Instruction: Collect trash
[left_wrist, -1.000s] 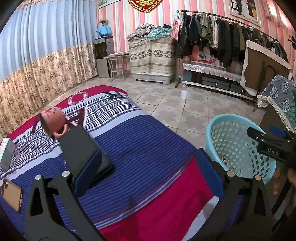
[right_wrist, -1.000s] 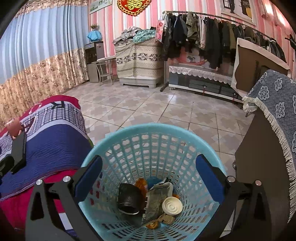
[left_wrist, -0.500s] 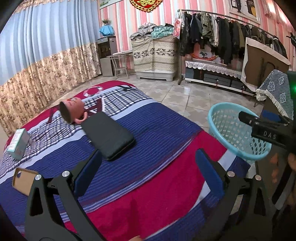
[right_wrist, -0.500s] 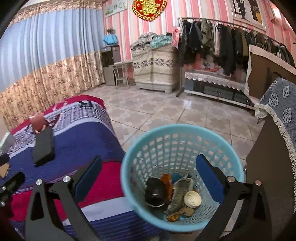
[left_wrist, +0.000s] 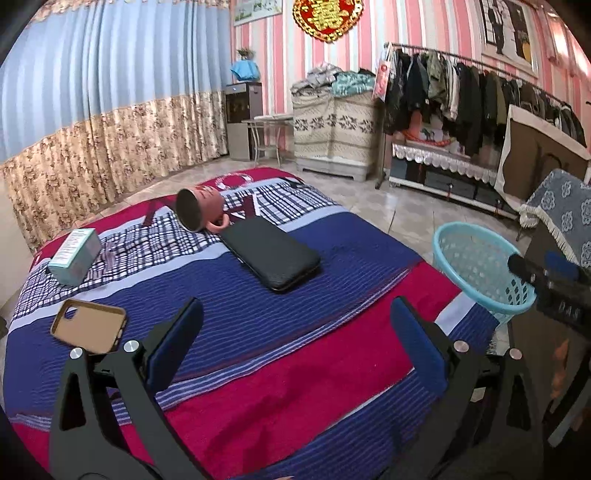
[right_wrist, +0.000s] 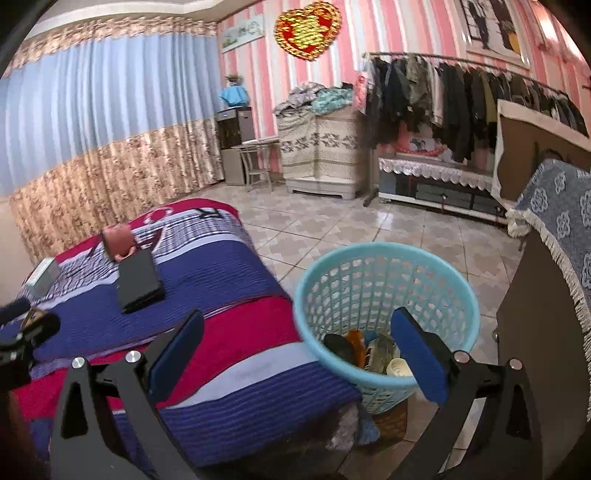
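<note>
you're hovering both tongs released: the left gripper (left_wrist: 295, 343) is nearer the phone case (left_wrist: 88, 325), lying left of it, long axis toward the basket (left_wrist: 480, 269); right gripper (right_wrist: 295, 350) idling there.

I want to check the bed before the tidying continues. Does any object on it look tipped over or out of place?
Yes. The pink mug lies on its side on the bed cover, mouth facing the camera, touching the black case. No spill shows around it. The small box and phone cover simply lie flat.
</note>
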